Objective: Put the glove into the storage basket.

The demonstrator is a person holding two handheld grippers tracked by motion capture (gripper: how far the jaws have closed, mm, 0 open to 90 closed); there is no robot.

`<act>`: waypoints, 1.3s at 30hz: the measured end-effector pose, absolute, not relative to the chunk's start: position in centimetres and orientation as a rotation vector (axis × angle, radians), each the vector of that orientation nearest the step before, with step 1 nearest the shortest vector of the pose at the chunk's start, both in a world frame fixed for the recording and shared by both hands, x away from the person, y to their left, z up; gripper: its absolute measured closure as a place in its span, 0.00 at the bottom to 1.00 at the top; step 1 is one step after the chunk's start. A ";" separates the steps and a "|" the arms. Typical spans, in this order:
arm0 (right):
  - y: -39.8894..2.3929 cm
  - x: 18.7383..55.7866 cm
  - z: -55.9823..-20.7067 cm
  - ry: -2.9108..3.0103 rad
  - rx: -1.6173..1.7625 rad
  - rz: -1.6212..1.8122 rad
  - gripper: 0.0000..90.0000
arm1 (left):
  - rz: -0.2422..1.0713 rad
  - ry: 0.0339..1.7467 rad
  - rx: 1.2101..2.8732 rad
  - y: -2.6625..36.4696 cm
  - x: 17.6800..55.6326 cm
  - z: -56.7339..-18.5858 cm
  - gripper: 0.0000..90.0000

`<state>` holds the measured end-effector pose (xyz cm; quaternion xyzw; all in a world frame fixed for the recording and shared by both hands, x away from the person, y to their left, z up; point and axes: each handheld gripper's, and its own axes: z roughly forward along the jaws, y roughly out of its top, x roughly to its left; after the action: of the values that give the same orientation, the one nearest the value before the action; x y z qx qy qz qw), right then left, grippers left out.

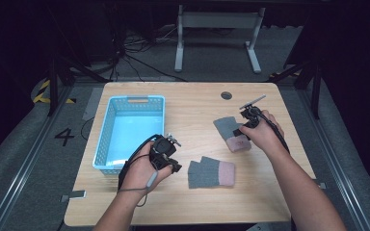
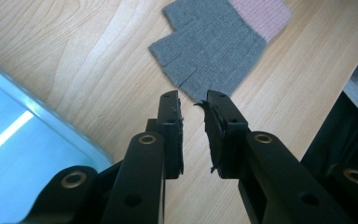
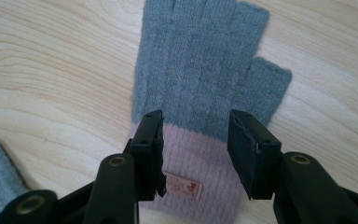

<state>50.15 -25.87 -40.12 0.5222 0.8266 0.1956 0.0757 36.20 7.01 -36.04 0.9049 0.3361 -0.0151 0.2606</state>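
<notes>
Wooden counter (image 1: 197, 202): right gripper (image 3: 196, 140) spread wide over the far glove's pink cuff (image 3: 191, 158), beside the blue basket (image 1: 107, 139); left gripper (image 2: 193, 109) narrow, empty; closing too high could miss the cuff

Blue basket (image 1: 107, 132) blocks desk's (image 1: 192, 202) left side; two gloves, mid-front (image 1: 211, 173) & near right edge (image 1: 232, 133). Front edge, back-centre strip lie free for passing.

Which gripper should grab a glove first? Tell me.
Right. The right gripper hangs with open jaws straddling the pink cuff of the far glove. The left gripper, jaws nearly together, stops short of the near glove.
</notes>
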 end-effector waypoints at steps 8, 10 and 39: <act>-25.4 51.3 -41.3 2.478 1.604 0.573 0.65 | -0.035 0.939 2.450 7.5 36.1 -36.2 0.85; -25.2 51.5 -41.7 2.470 1.611 0.550 0.64 | -0.035 0.936 2.449 7.5 36.1 -36.2 0.85; -25.3 52.7 -42.5 2.451 1.714 0.485 0.91 | -0.042 0.918 2.458 7.0 36.5 -36.4 0.85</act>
<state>52.69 -25.28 -42.47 0.5648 0.8077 0.1599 0.0559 36.54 6.96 -36.40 0.9056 0.3381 -0.0156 0.2558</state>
